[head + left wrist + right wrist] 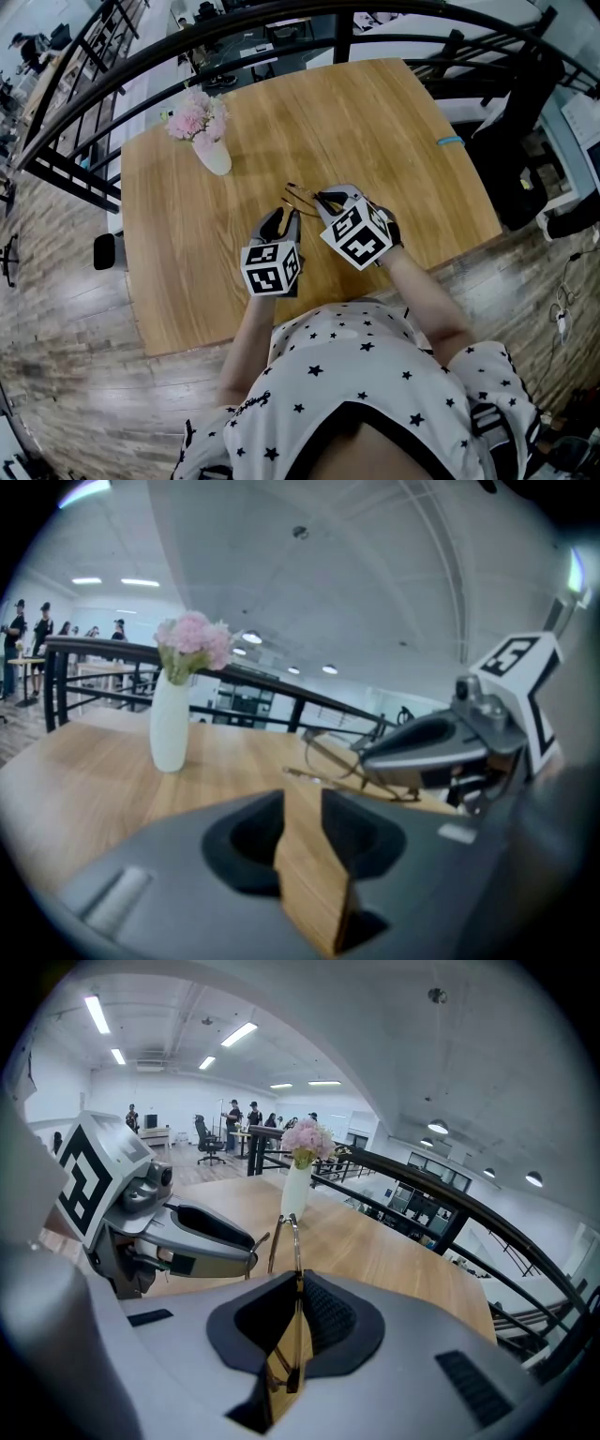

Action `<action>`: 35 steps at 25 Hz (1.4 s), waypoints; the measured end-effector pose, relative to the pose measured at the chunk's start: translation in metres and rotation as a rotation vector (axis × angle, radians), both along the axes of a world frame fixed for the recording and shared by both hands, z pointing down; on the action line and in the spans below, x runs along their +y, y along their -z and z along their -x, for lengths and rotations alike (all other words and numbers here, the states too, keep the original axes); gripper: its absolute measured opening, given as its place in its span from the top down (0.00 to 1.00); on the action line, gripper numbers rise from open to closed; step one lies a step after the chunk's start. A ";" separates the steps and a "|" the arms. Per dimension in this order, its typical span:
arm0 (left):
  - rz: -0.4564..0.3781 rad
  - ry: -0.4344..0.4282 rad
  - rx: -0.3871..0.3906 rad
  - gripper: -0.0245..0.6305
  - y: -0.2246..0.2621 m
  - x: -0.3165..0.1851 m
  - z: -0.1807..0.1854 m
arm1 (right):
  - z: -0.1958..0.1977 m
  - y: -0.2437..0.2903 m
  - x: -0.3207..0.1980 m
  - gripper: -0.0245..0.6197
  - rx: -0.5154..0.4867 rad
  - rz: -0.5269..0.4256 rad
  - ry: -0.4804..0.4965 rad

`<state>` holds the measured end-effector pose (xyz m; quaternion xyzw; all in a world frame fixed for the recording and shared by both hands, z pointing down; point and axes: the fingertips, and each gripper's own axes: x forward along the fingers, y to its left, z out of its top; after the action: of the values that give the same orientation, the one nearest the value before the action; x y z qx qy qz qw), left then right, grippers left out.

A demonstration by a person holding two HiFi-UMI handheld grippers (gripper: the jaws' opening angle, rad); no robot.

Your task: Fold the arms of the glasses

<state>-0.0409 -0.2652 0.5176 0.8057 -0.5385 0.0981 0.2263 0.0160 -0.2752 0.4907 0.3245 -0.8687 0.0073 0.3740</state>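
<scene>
- Standing near the far left corner of the wooden table (375, 141), a white vase (214, 155) holds pink flowers (194, 120). It is well apart from everything else.
- Right of the vase, toward the table's middle and nearer the near edge, the left gripper (286, 217) hangs low over the wood. Its claw is released: in the left gripper view the jaws stand apart with only bare tabletop between them.
- Just beyond and right of the left gripper's tips are the thin-wire glasses (302, 197), about midway between the left and right edges. In the left gripper view a round lens rim and one slim arm reaching out leftward show, so that arm is unfolded. Whether the glasses touch the tabletop cannot be told.
- The right gripper (325, 200) sits just beside the left one, its marker cube tilted. Its claw is clenched on the glasses; in the right gripper view the pads press a thin edge of the frame, and wire runs on past the tips.
- At the table's right edge, well apart from both grippers, lies a small blue object (449, 142).
- A black railing (281, 14) curves round beyond the far edge.
</scene>
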 end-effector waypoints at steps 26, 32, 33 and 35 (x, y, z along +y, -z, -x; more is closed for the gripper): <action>0.022 0.053 0.000 0.80 -0.005 -0.004 0.005 | 0.000 -0.009 0.000 0.93 0.006 0.008 0.014; 0.021 0.072 0.012 0.81 -0.006 0.000 0.008 | -0.014 -0.030 -0.012 0.93 0.040 0.022 -0.016; 0.022 0.076 0.015 0.82 -0.006 0.001 0.009 | -0.016 -0.033 -0.013 0.93 0.044 0.026 -0.019; 0.025 0.086 0.017 0.83 -0.007 0.003 0.012 | -0.017 -0.039 -0.017 0.93 0.052 0.029 -0.024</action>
<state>-0.0526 -0.2625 0.5245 0.7798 -0.5694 0.0881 0.2450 0.0335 -0.2919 0.5294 0.3296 -0.8546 0.0162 0.4010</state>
